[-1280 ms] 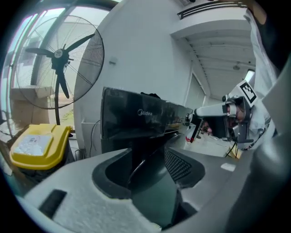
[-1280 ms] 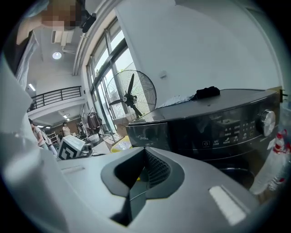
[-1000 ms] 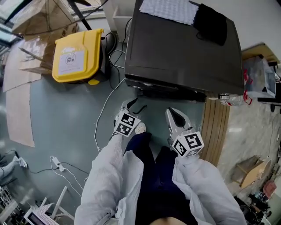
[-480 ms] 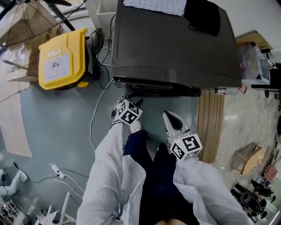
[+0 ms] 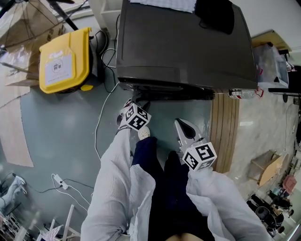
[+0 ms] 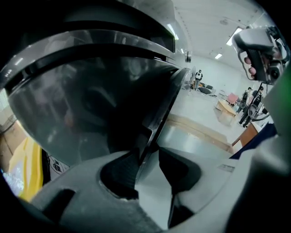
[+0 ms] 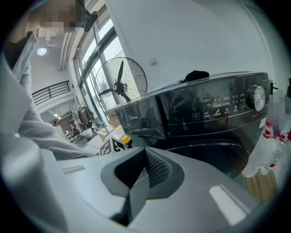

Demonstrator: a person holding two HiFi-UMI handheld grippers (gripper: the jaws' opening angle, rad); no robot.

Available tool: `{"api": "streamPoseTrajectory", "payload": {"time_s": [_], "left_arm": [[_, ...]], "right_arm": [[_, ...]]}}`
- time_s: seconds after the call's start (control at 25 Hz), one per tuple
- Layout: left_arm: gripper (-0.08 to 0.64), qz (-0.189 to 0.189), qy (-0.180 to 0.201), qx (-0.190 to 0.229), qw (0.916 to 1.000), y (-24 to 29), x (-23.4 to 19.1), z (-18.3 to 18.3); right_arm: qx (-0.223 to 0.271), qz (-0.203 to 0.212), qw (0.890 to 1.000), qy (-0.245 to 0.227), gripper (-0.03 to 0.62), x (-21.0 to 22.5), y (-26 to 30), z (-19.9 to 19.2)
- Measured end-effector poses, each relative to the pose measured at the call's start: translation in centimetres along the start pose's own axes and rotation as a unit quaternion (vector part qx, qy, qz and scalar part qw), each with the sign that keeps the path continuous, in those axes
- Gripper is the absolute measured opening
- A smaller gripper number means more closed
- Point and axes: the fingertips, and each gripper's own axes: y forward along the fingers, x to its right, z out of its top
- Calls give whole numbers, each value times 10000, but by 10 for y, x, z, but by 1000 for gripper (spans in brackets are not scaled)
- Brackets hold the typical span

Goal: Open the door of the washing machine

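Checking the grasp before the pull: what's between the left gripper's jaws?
The door's edge sits between them, in the left gripper view. The left gripper has just been closing its jaws; a gap shows on one side.

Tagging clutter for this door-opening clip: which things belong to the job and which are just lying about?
Job: dark grey front-loading washing machine; its round glass door; left gripper, jaws have just been closing around the door's edge.
Lying about: yellow lidded plastic bin; black cloth and white checked cloth on top; white power strip.
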Motion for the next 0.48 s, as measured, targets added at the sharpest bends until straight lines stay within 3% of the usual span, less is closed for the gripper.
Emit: {"api": "streamPoseTrajectory", "payload": {"time_s": [0.48], "left_arm": [[130,118,-357,-137,9992,-14,46,-28]], "right_arm": [[-23,69,10000,36,11,3,-19,-13]]}}
